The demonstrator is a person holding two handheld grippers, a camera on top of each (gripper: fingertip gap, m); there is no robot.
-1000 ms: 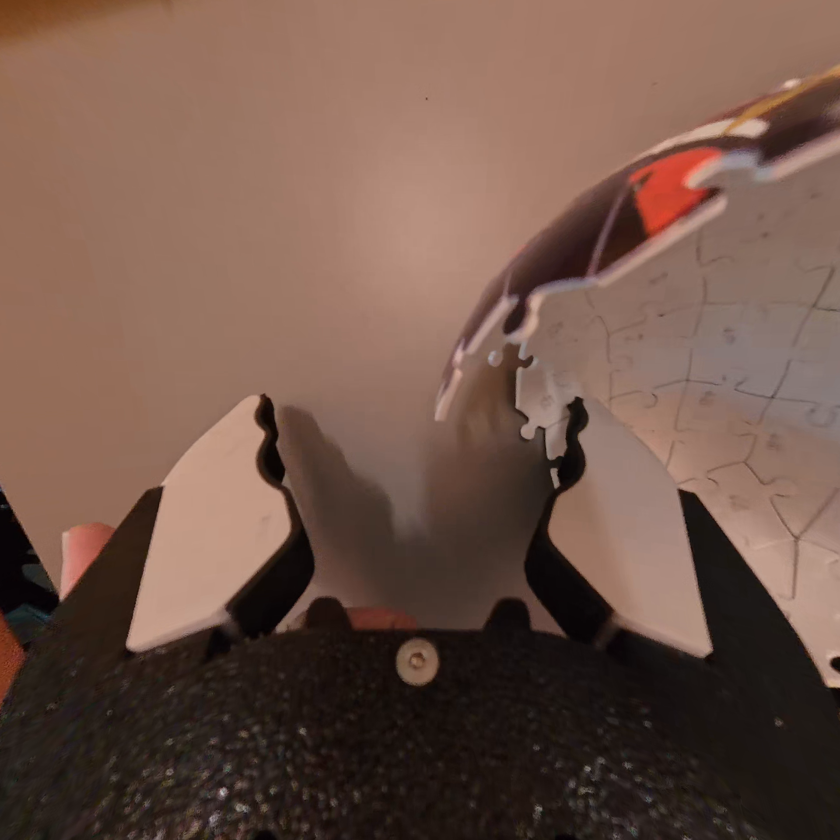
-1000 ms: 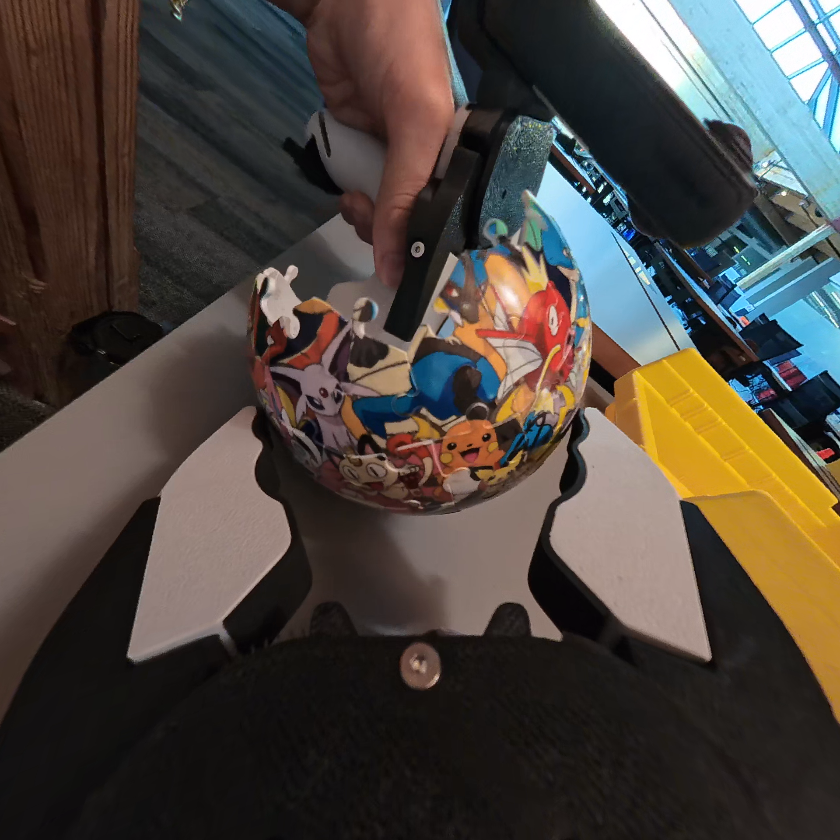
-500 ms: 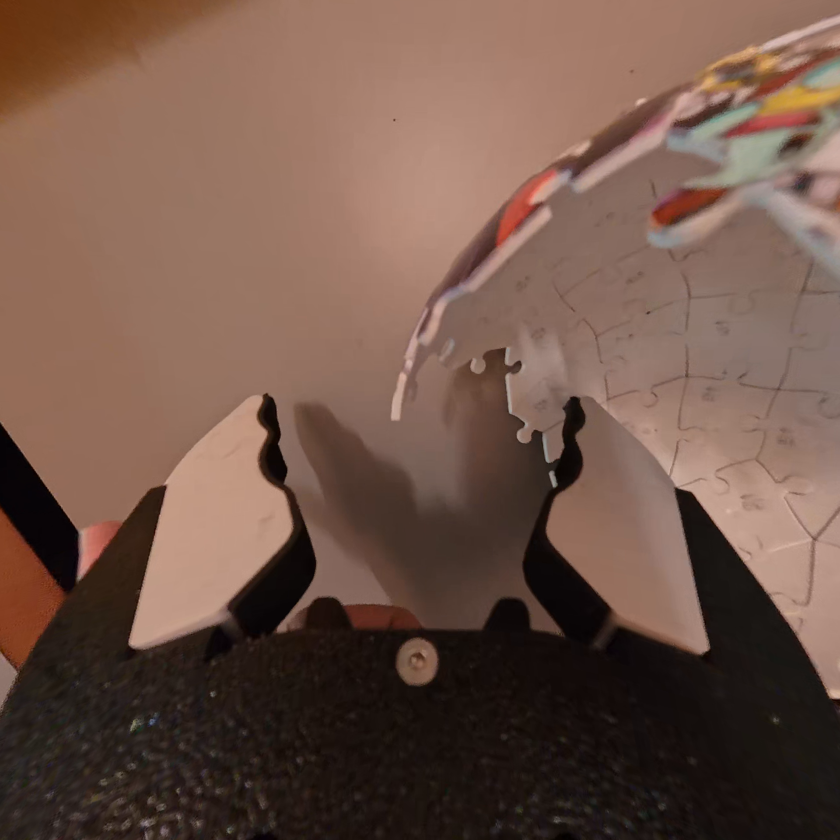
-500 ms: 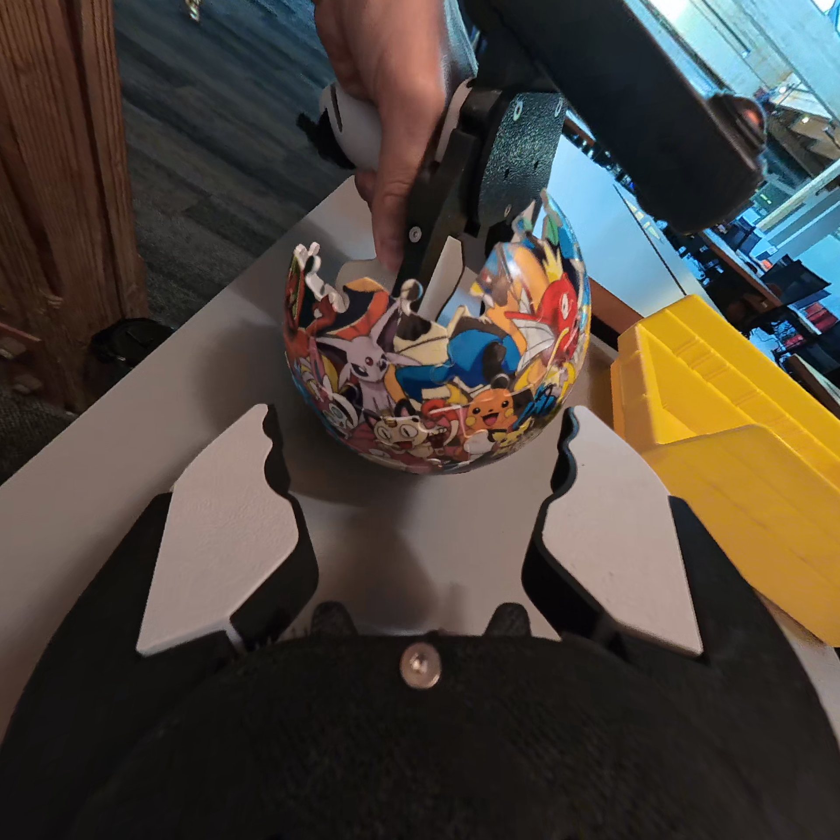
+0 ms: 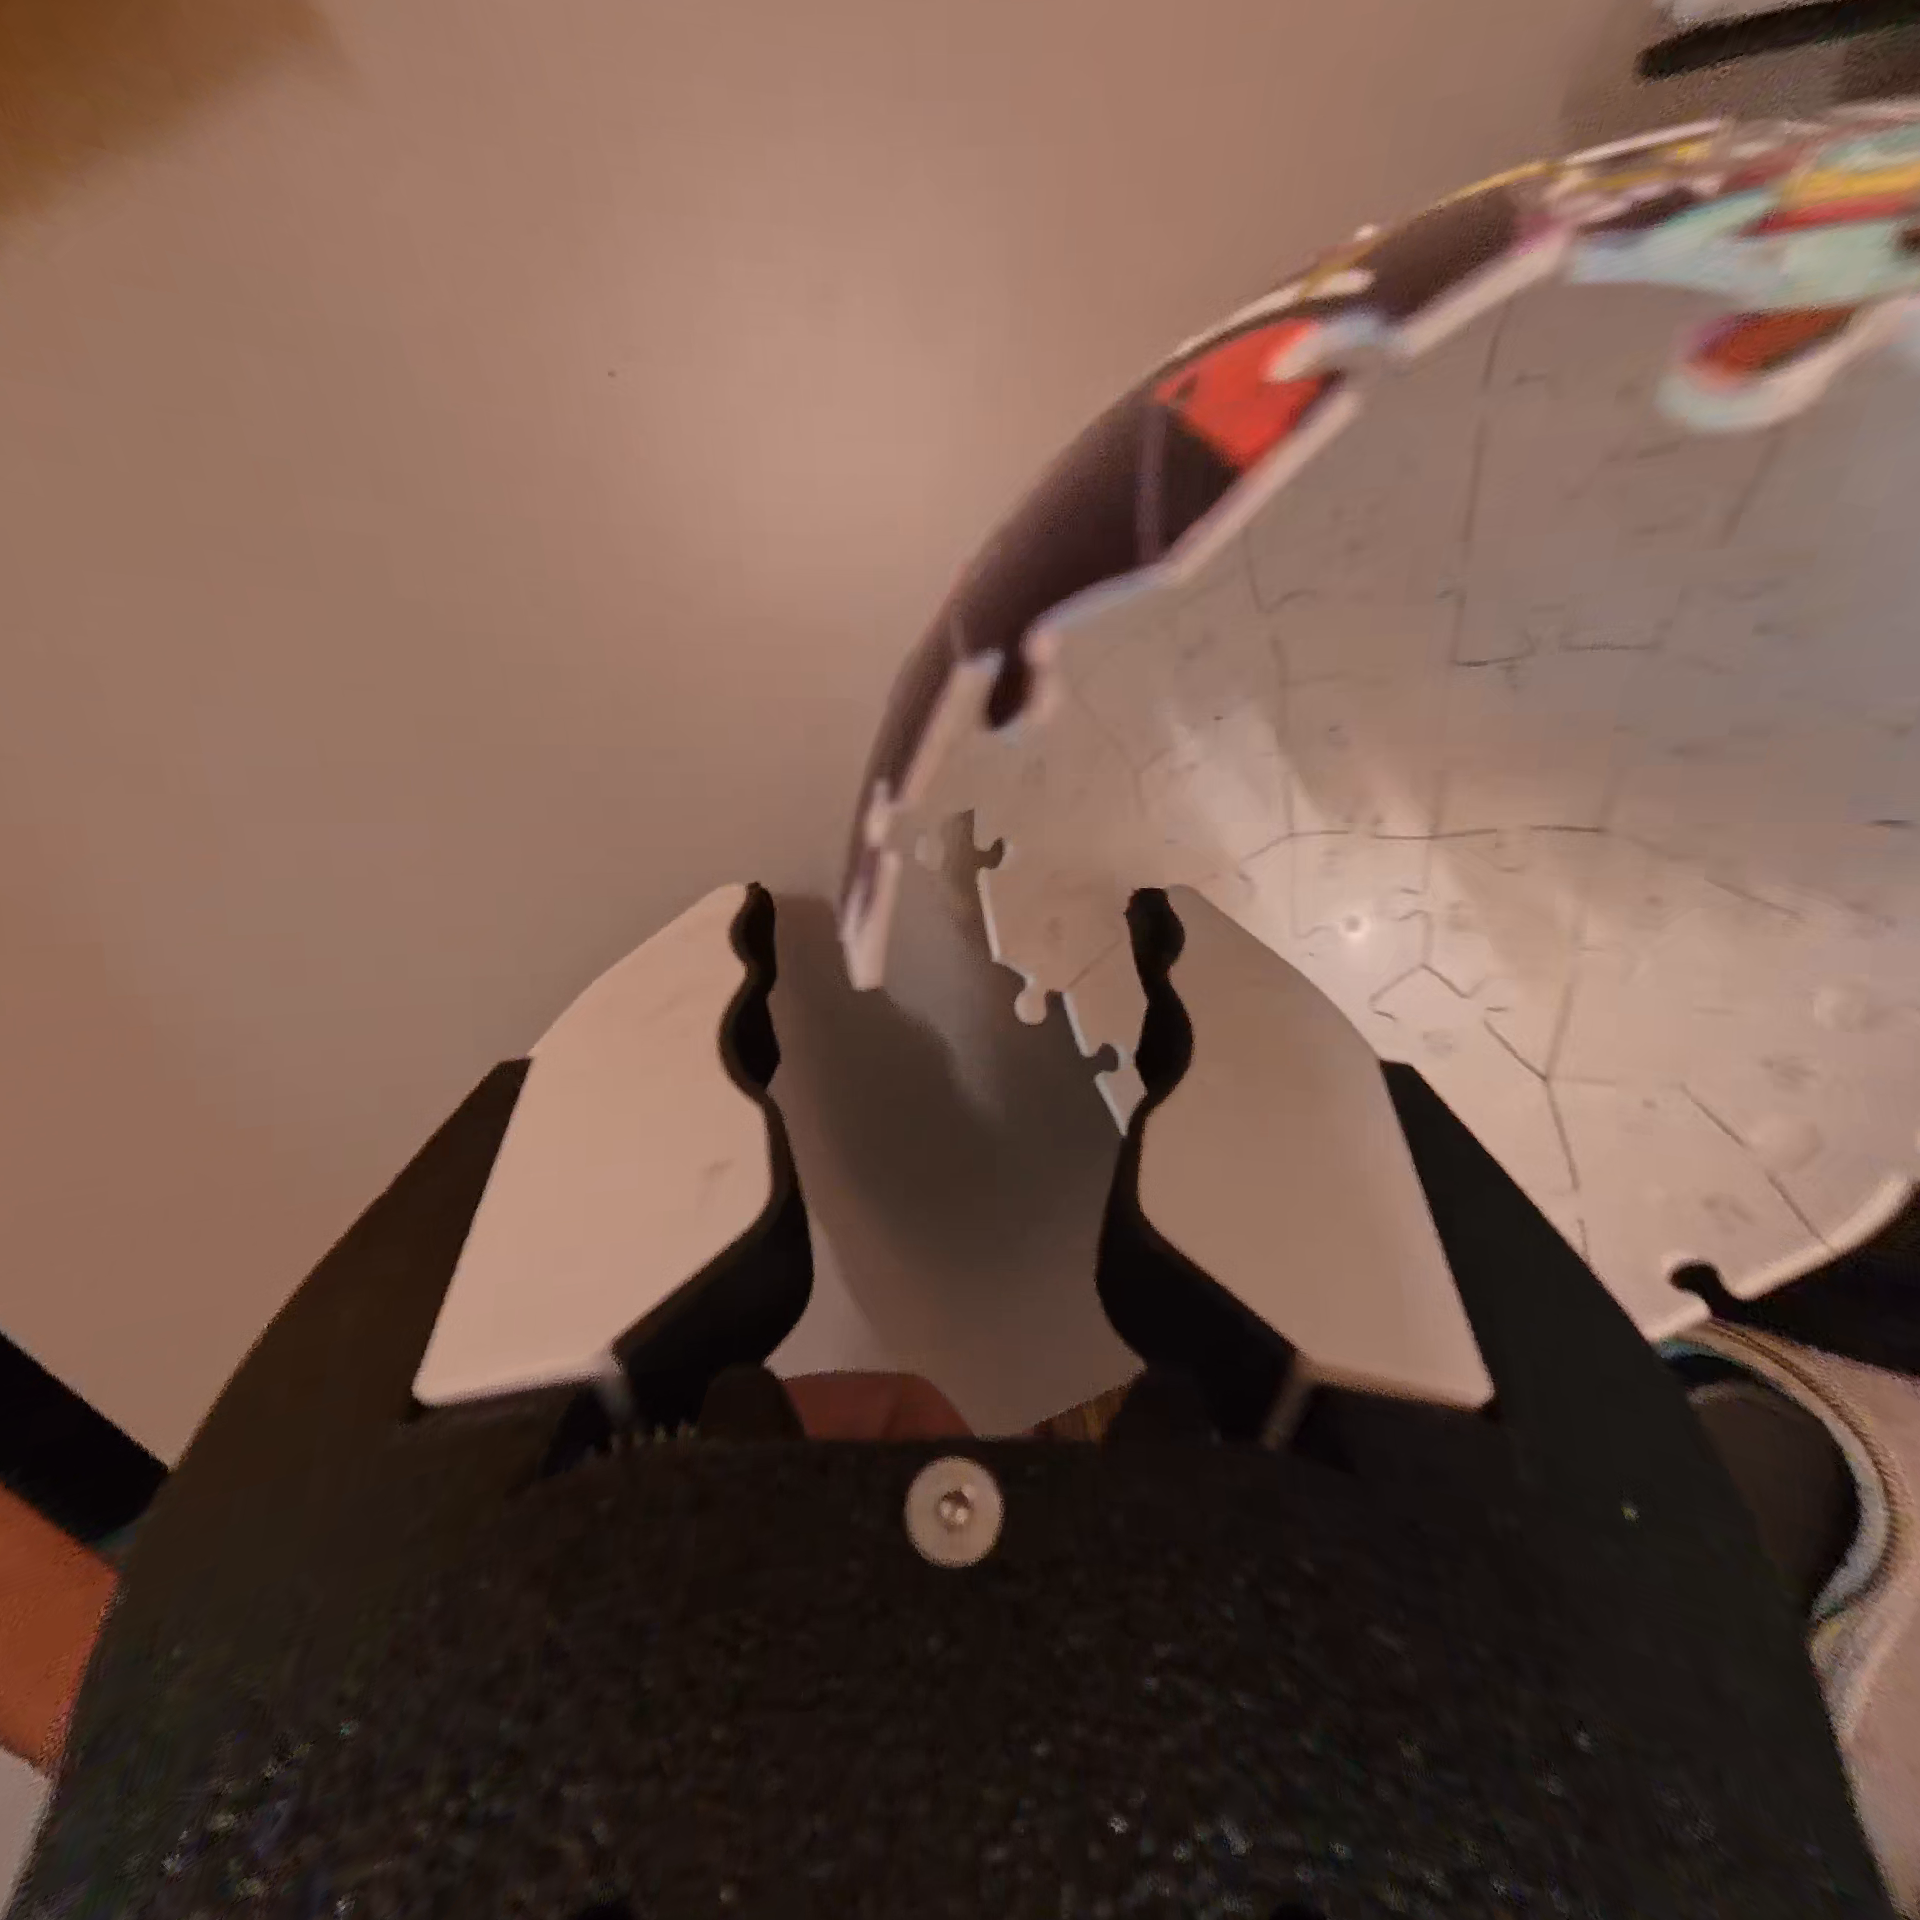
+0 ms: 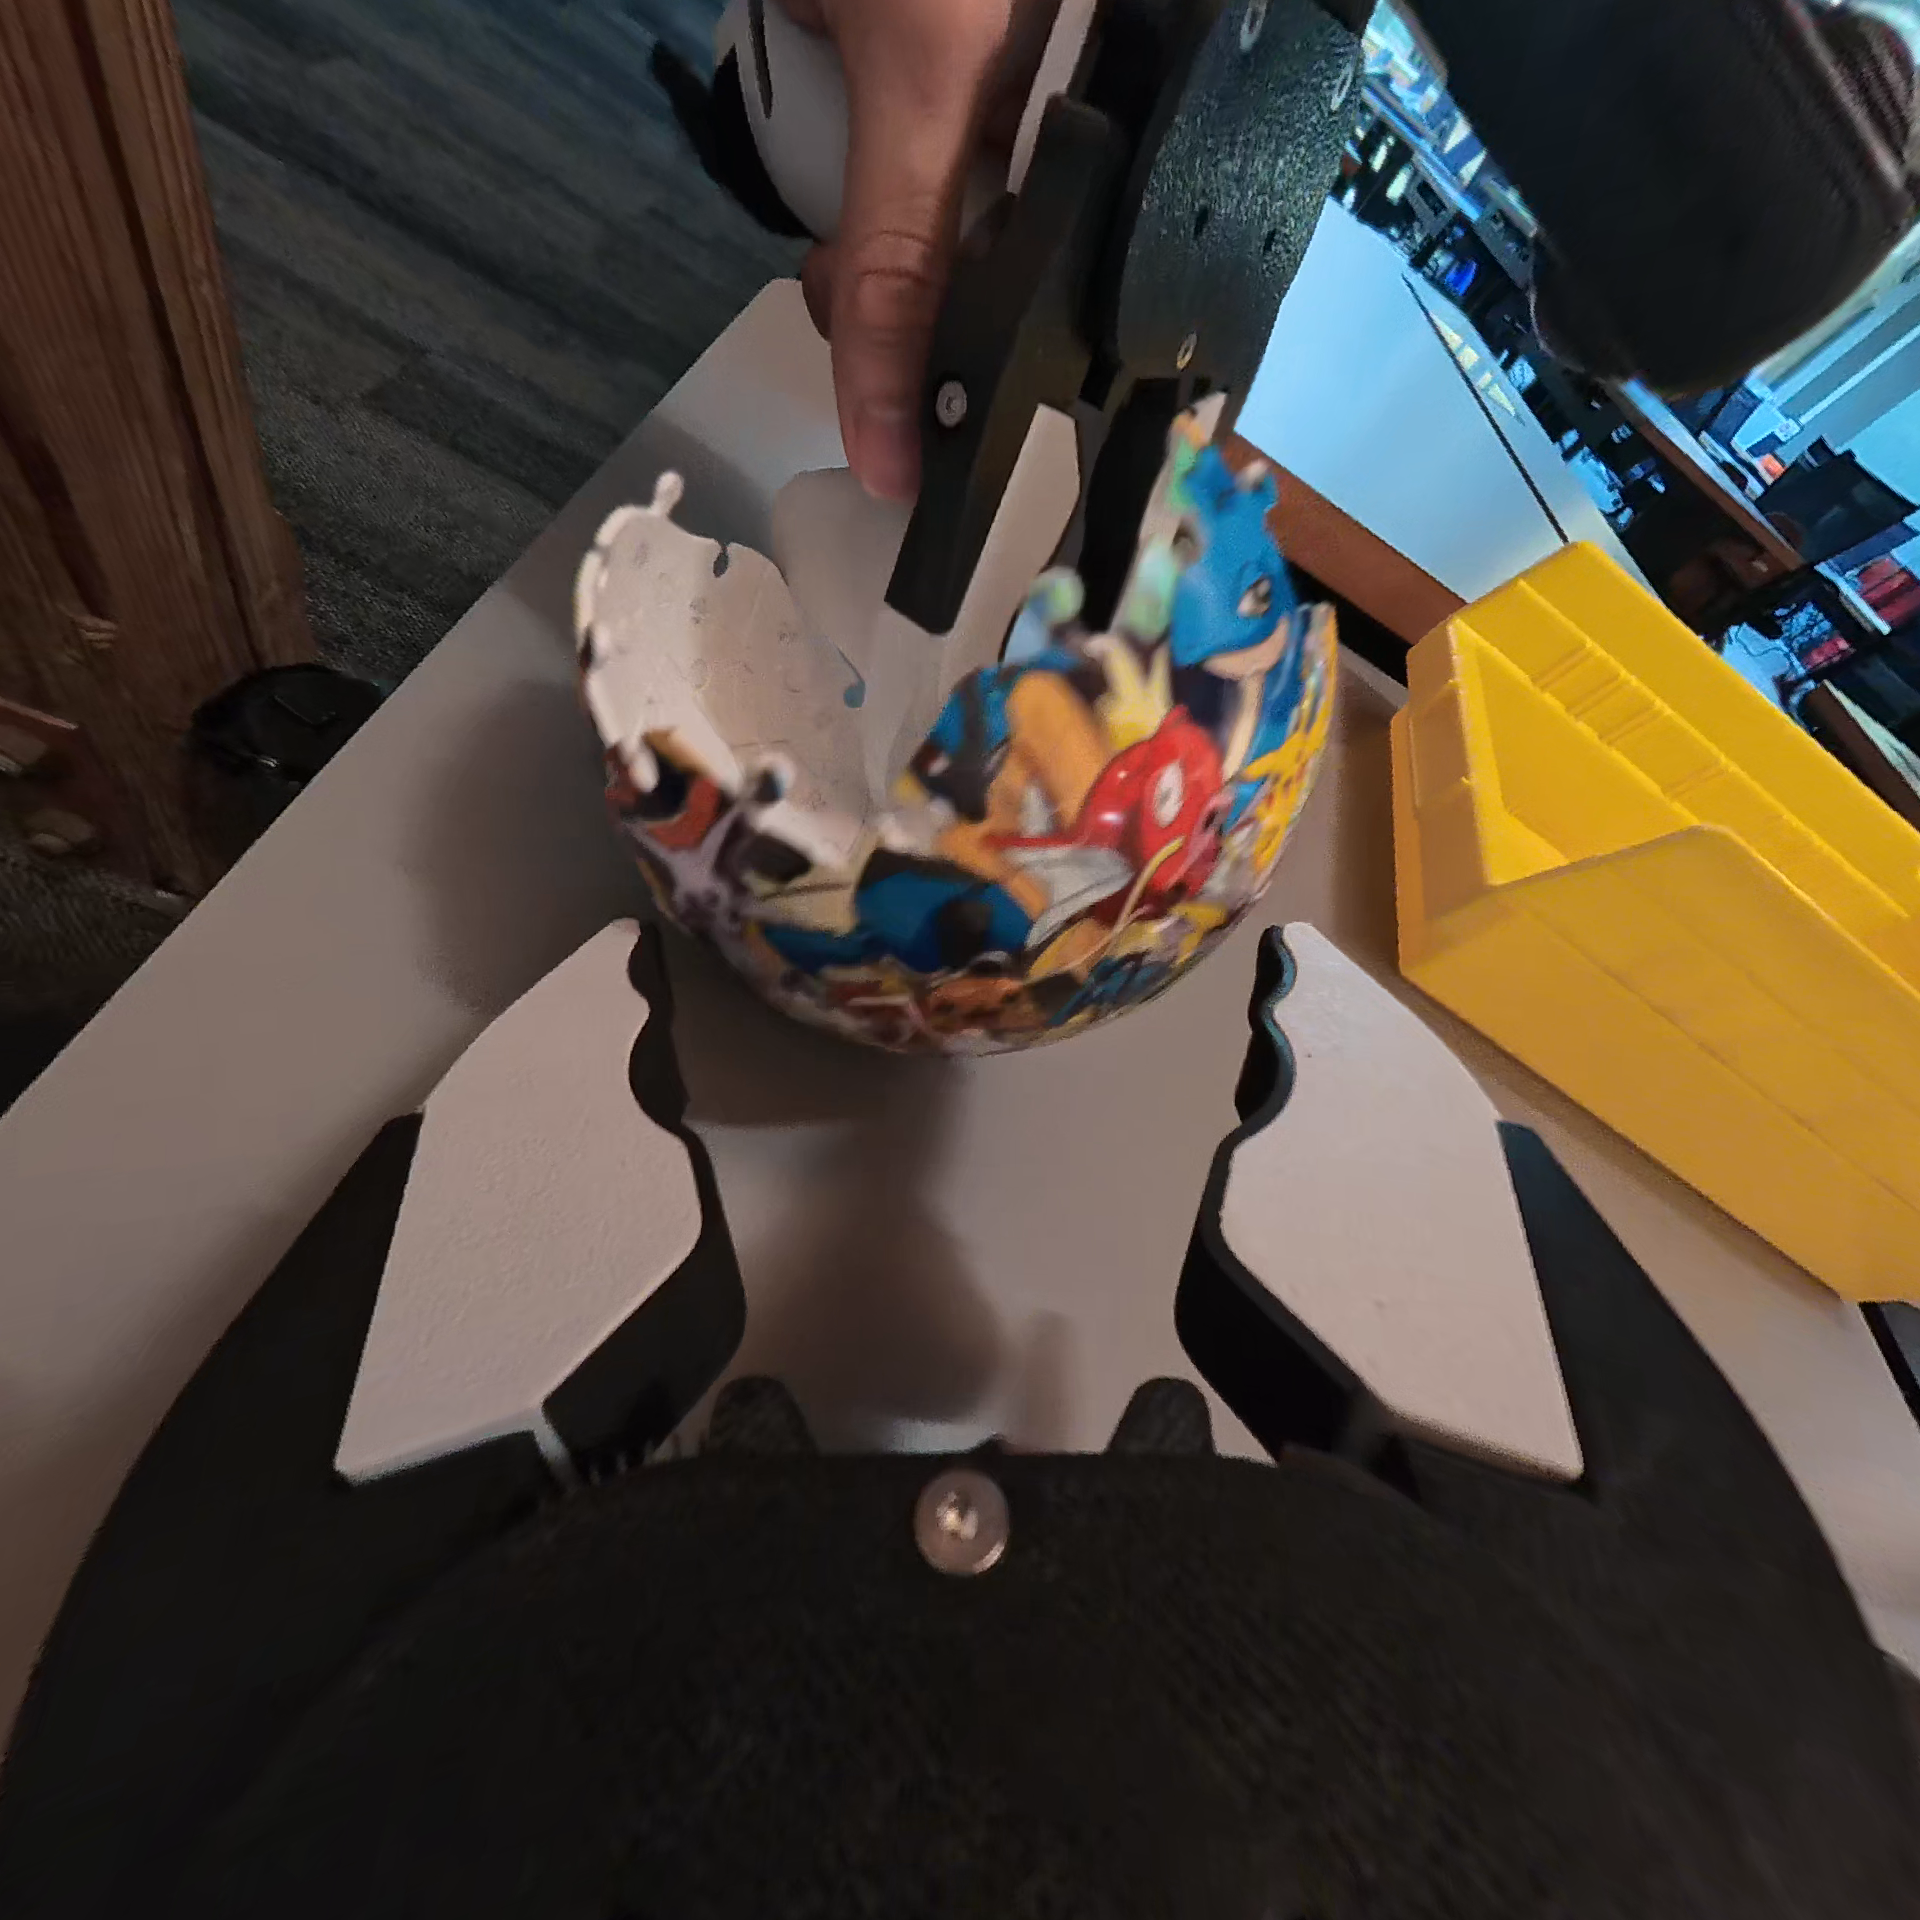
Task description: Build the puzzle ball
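1. Your puzzle ball (image 6: pixel 956 790) has tipped since a moment ago: then it showed you its printed shell with a small gap at the top, and now the wide opening faces the right wrist camera, with the white inside and the jagged tabbed rim plain to see.
2. It rests on the pale tabletop (image 6: pixel 260 1039), just beside the yellow bin (image 6: pixel 1662 935), between your two tools.
3. Your left tongs (image 5: pixel 951 914) have narrowed over the last second. They are still apart and hold nothing, and one finger reaches down into the opening by the rim.
4. Your right tongs (image 6: pixel 961 940) are apart and empty, hanging just short of the shell.
5. My reading: the ball is far from closed. Tilting it exposes the rim for fitting, but neither tool carries a loose piece.
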